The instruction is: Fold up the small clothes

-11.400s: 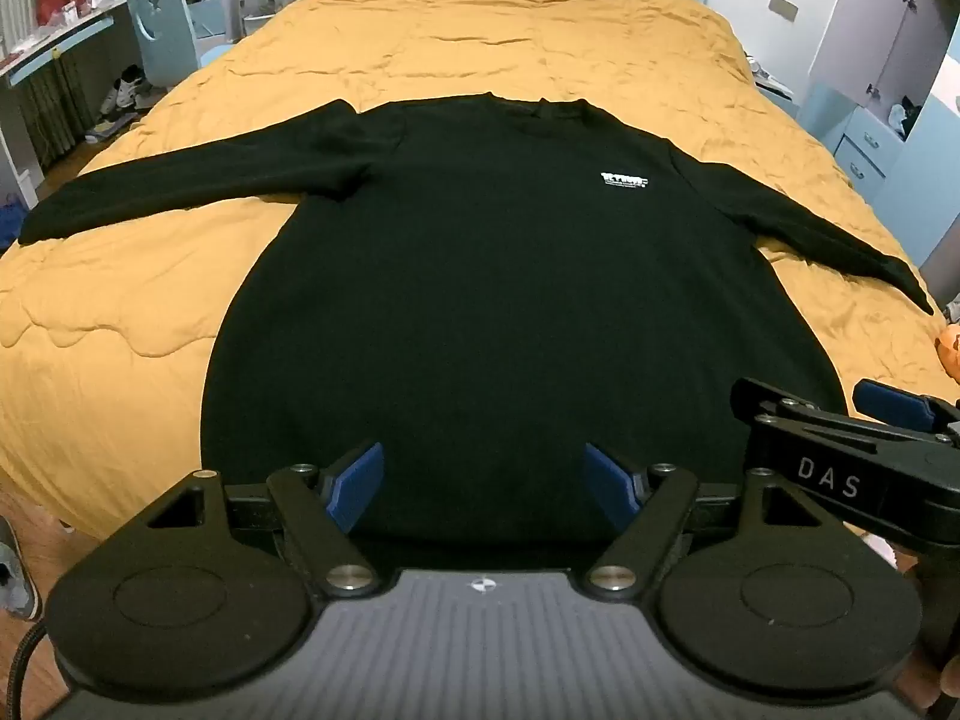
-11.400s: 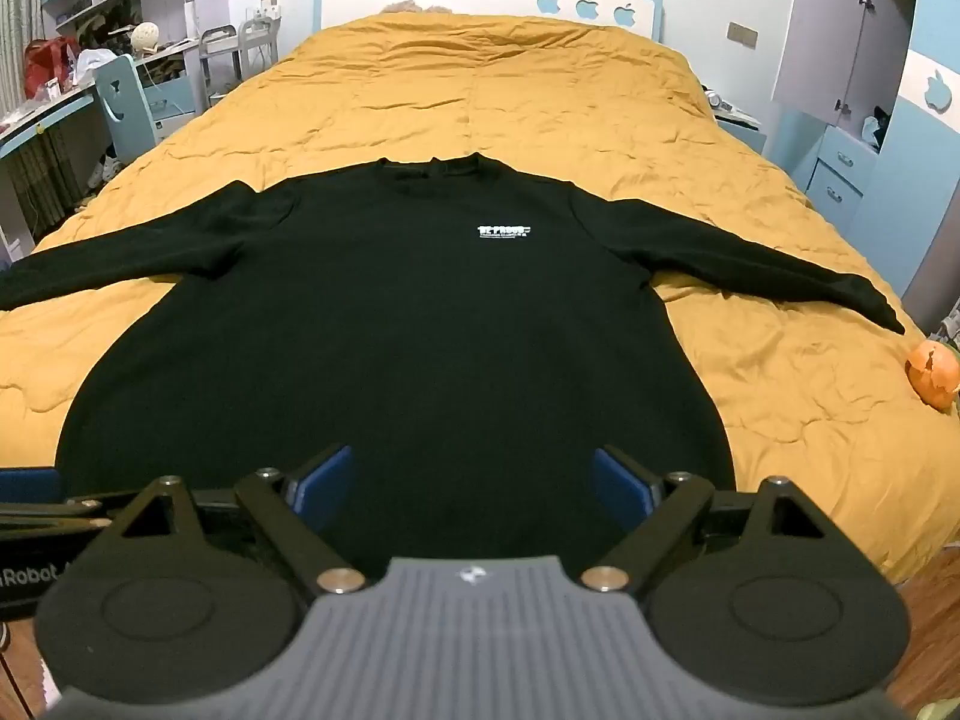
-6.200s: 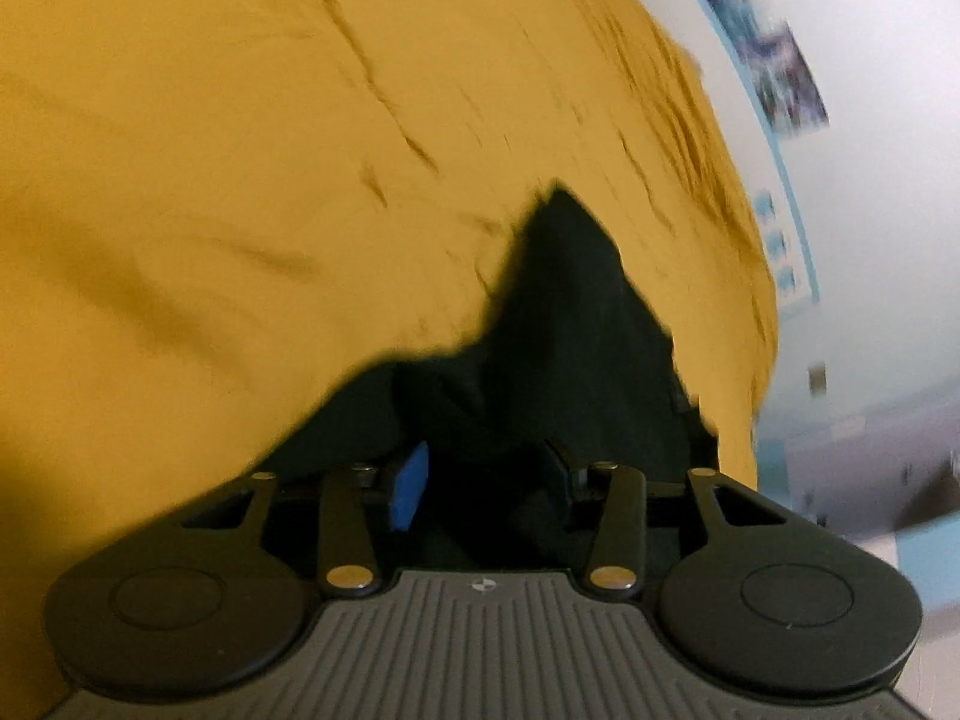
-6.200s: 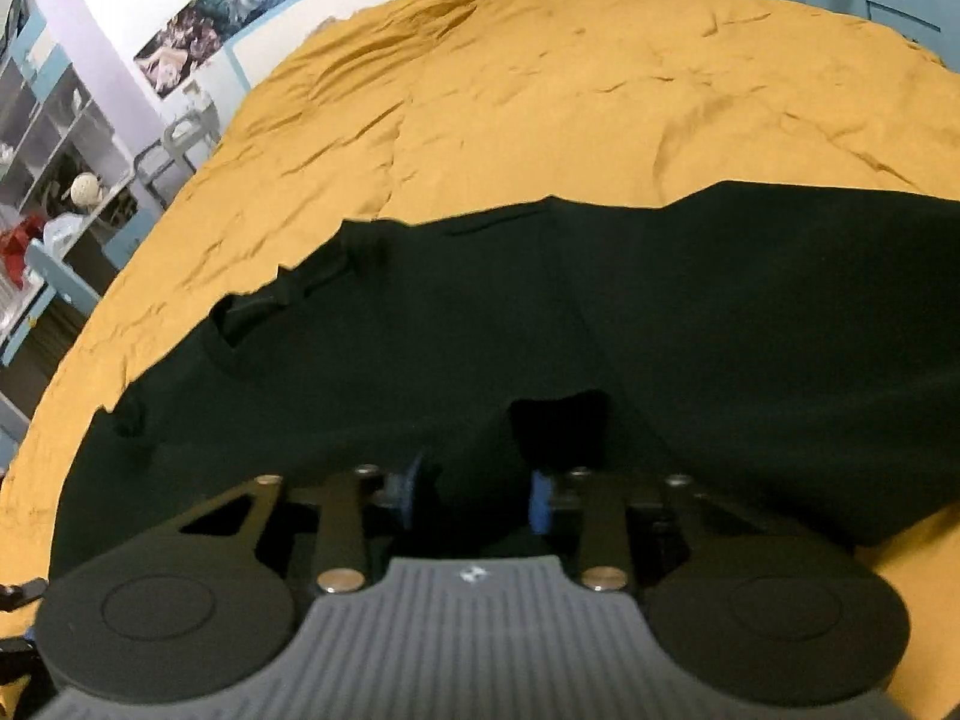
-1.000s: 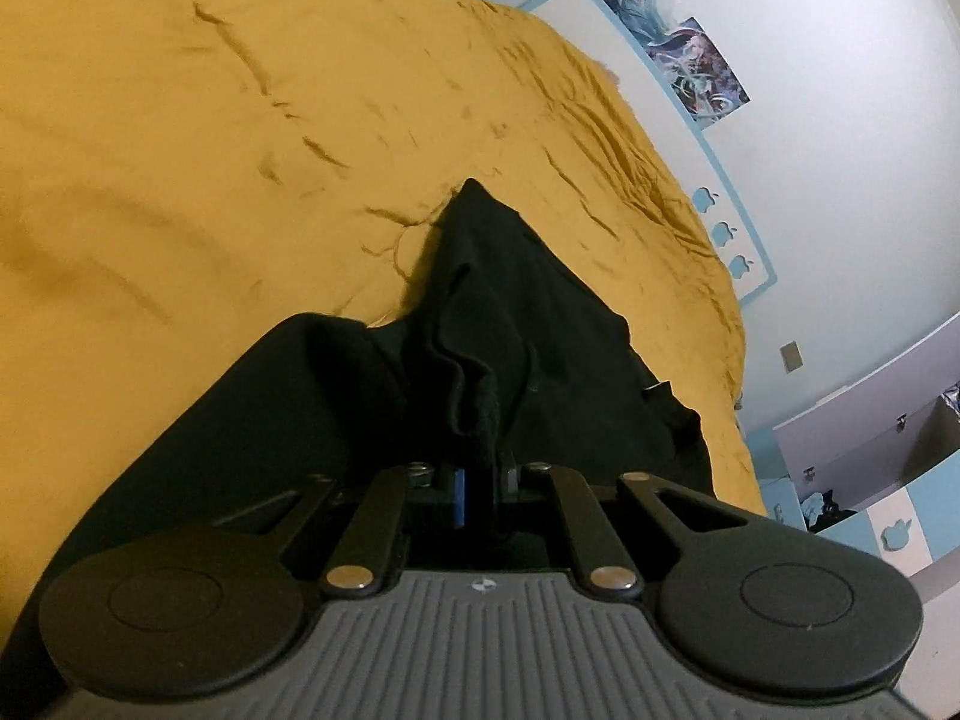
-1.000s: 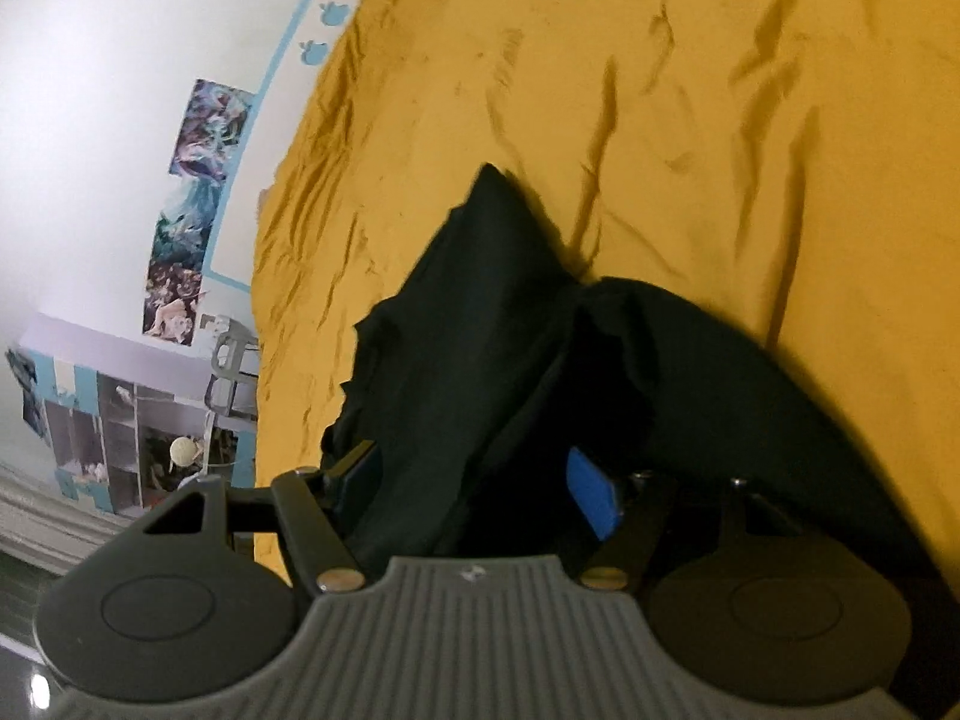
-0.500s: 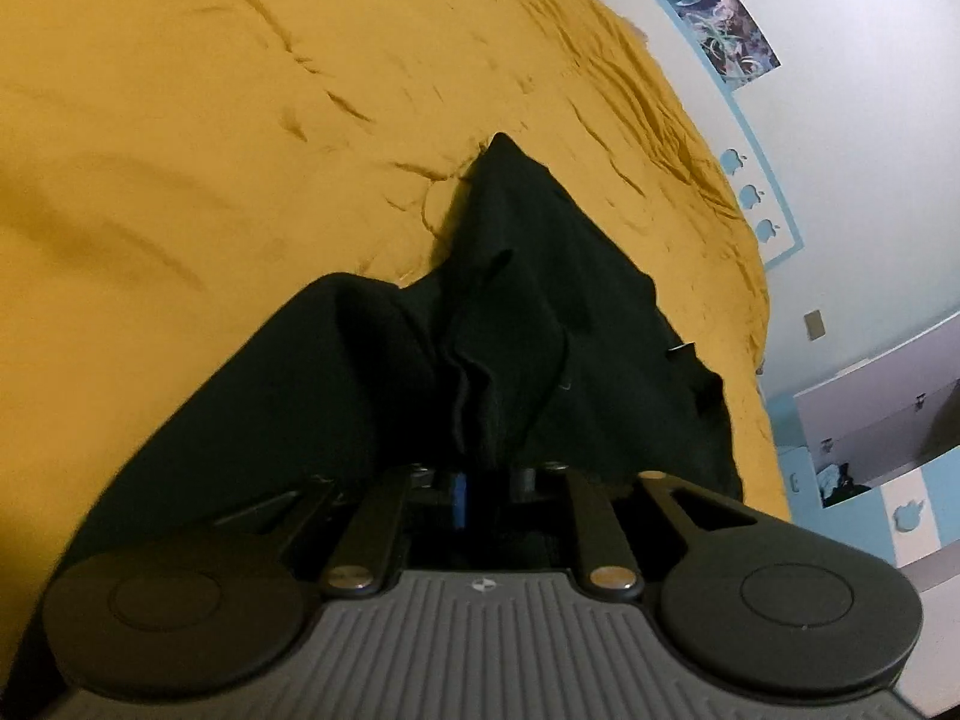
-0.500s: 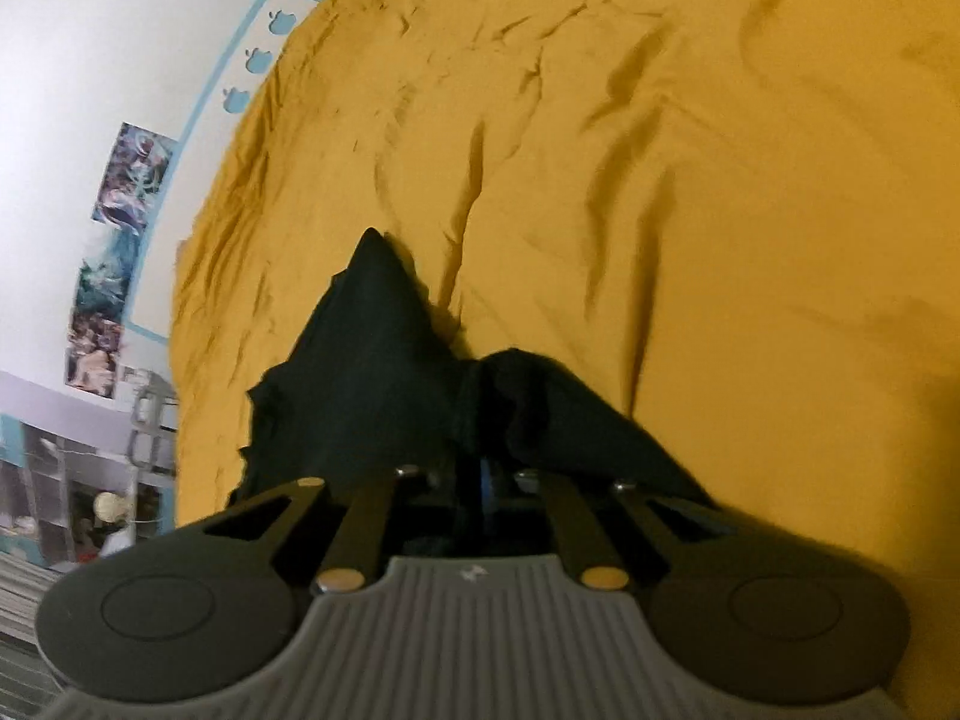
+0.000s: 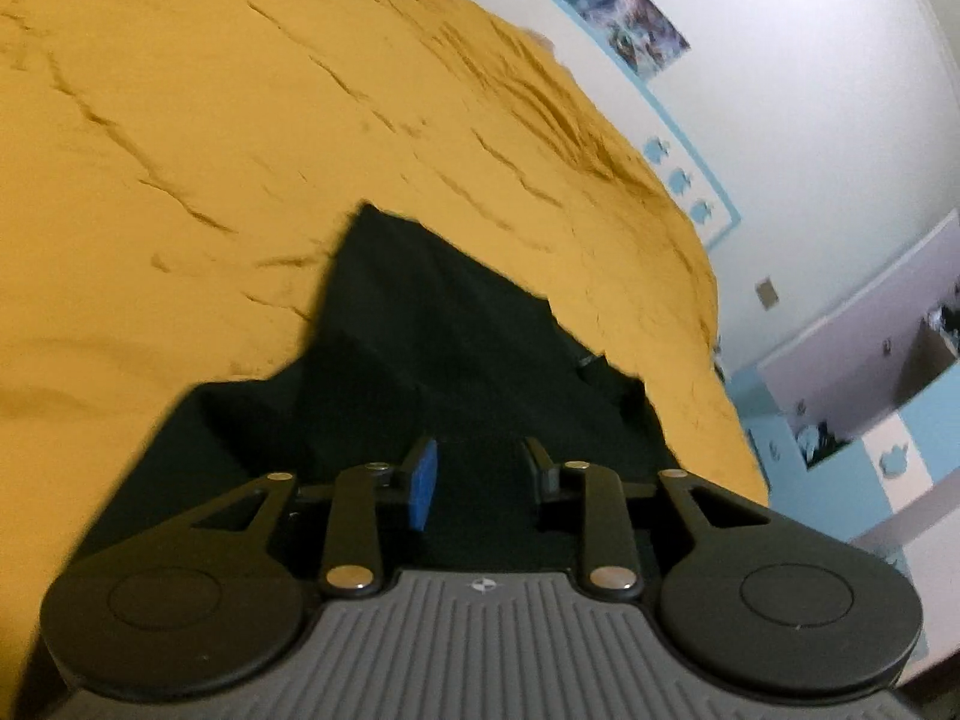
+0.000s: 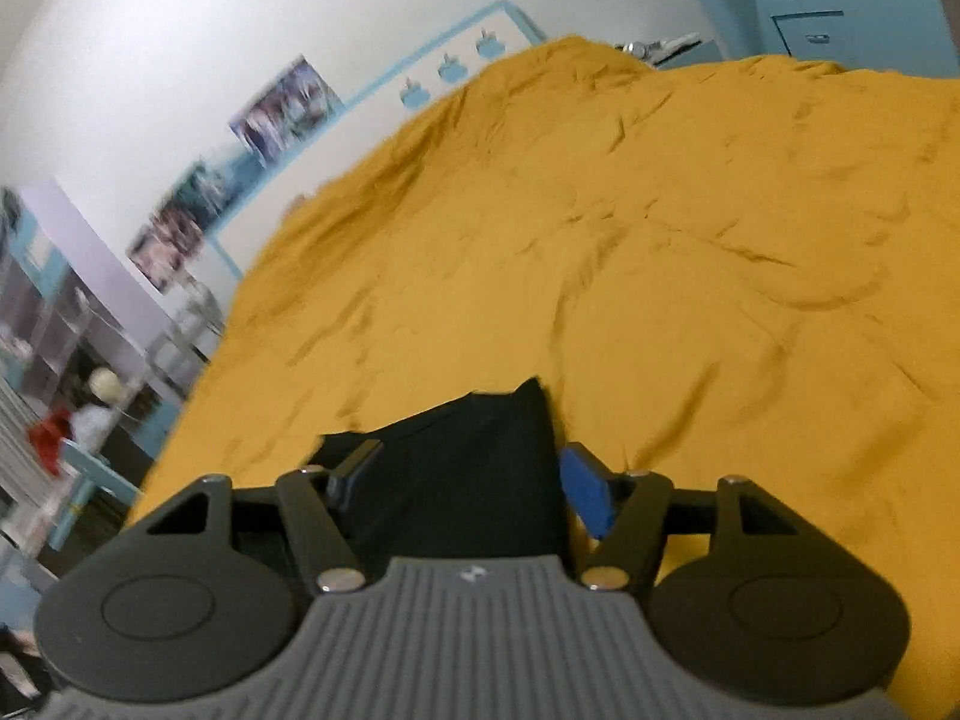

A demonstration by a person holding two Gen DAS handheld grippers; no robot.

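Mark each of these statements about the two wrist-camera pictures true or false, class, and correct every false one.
1. The black garment lies on a yellow-orange bed cover. True.
2. The left gripper is clamped shut on a fold of cloth. False: its jaws are opening, with a clear gap between them and no cloth pinched; the garment lies beyond them.
3. The garment is spread flat with both sleeves stretched out. False: it is folded in, with no sleeve stretched out to either side.
4. The right gripper has its jaws apart. True: they are opening, and the pads do not press on the cloth.
5. Posters hang on the wall behind the bed. True.
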